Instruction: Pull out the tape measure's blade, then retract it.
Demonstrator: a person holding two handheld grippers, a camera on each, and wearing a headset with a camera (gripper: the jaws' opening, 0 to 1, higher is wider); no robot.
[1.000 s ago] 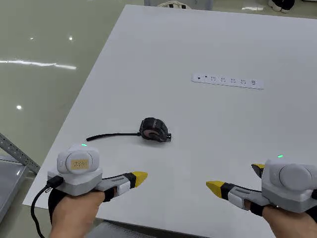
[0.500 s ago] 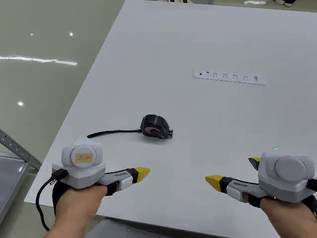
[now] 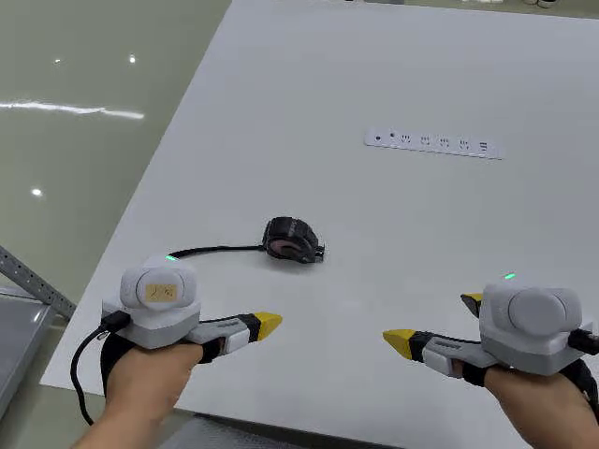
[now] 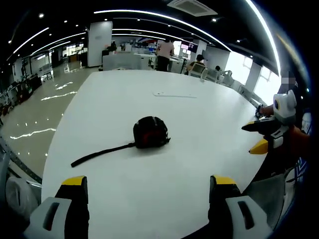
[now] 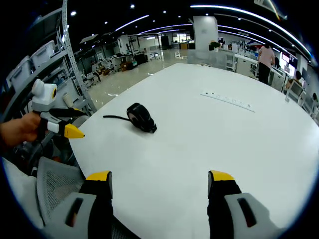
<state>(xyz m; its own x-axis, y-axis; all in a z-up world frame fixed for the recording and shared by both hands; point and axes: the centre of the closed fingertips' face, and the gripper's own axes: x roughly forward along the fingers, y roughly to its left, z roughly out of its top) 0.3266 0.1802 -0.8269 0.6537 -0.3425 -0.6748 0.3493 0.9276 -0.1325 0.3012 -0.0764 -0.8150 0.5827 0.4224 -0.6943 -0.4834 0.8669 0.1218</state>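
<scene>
**Left gripper** (image 4: pixel 148 185). In its own view we logged the two yellow-tipped jaws spread wide at the bottom of the frame, with bare tabletop between them. In the head view it (image 3: pixel 260 327) sat at lower left, held over the near edge of the table, tip pointing right.

**Right gripper** (image 5: pixel 159 176). Its jaws were likewise set wide apart at the bottom of its own view, over bare tabletop. In the head view it (image 3: pixel 434 322) sat at lower right, tips pointing left toward the other gripper, well apart from it.

**Tape measure** (image 3: pixel 293 240). We recorded a black case lying on the table just left of centre in the head view, beyond both grippers and touched by neither. It lay near the middle of the left gripper view (image 4: pixel 150 132) and left of centre in the right gripper view (image 5: pixel 141 116).

**Strap** (image 3: pixel 211 250). A black strap ran from the case toward the left of the head view, lying flat on the table.

**Power strip** (image 3: pixel 432 143). A white power strip lay upper right of the case, well apart from it.

**Table** (image 3: pixel 374 75). A white table carried all of the above.
</scene>
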